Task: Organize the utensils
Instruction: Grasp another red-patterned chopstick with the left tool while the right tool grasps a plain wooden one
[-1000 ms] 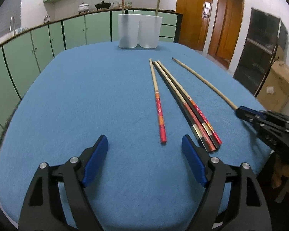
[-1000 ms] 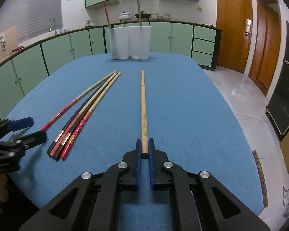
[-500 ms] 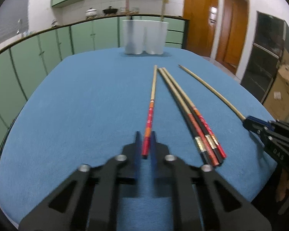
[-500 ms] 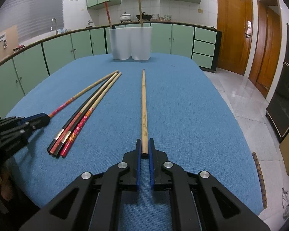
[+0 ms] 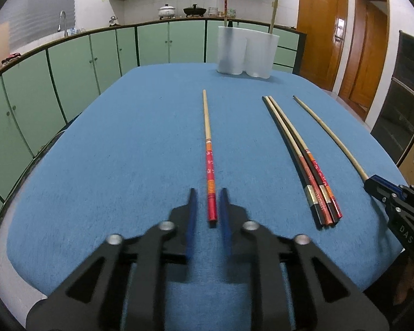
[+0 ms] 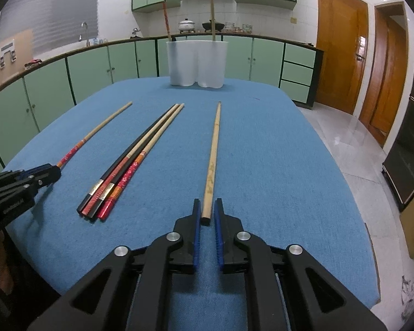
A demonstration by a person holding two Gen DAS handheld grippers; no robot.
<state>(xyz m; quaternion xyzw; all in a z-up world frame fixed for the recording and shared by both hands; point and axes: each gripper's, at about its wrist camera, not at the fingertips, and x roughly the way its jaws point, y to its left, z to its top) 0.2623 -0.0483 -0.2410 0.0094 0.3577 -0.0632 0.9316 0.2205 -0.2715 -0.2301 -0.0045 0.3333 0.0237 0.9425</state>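
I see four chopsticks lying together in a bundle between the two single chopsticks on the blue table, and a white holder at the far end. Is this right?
Not quite: the bundle holds three chopsticks, not four, as the right wrist view shows at their near ends. The rest stands: it lies on the blue table between the red-patterned chopstick and the plain wooden chopstick, with the white holder at the far end.

Three bundled chopsticks point(image 6: 129, 162) between two single chopsticks point(image 6: 213, 160), holder point(image 6: 196, 64) behind

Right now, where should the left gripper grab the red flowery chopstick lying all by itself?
By its thick red end, coming in low along the stick from the table's near edge. The red flowery chopstick lies flat, pointing away toward the white holder, and the left gripper already straddles that end with a small gap either side.
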